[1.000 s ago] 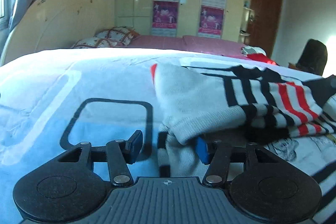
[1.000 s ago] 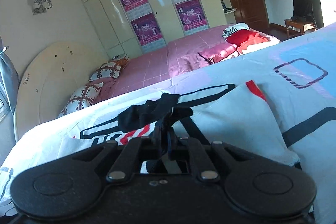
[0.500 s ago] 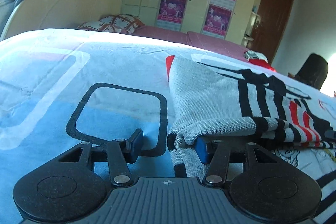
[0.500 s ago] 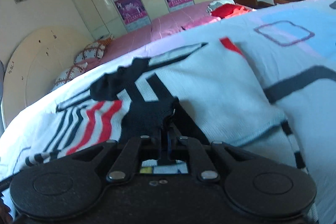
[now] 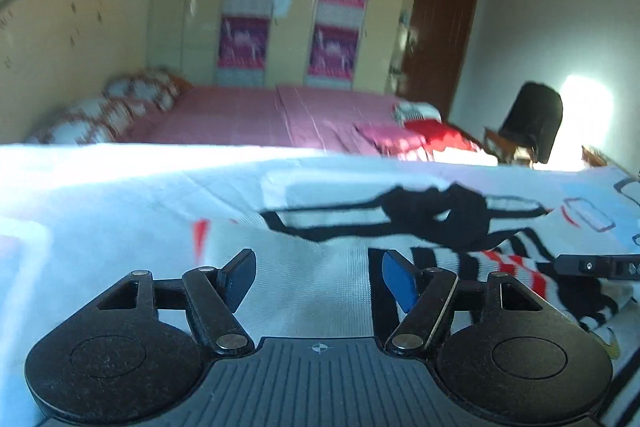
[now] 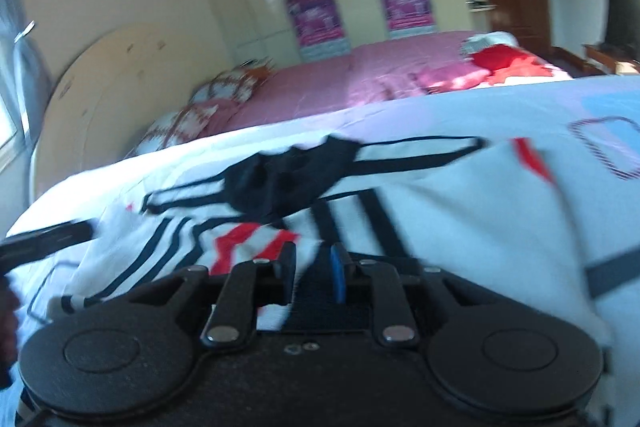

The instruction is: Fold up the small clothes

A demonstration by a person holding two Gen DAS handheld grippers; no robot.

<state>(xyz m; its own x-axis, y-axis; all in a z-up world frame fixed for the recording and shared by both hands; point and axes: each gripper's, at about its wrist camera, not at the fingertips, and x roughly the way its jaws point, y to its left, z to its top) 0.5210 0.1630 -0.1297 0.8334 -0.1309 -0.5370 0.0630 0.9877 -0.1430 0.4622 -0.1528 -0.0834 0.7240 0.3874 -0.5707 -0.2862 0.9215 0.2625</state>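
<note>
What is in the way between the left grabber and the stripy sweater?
Nothing visible. The left gripper hangs right over the grey striped sweater, its jaws opening with only bare knit below them. The right gripper, also opening, has sweater fabric between its jaws.

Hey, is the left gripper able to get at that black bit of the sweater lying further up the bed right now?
Probably yes. The left gripper has its jaws opening with nothing clamped between them, and only flat grey knit of the sweater lies between it and the black part. The right gripper sits off to the side.
</note>
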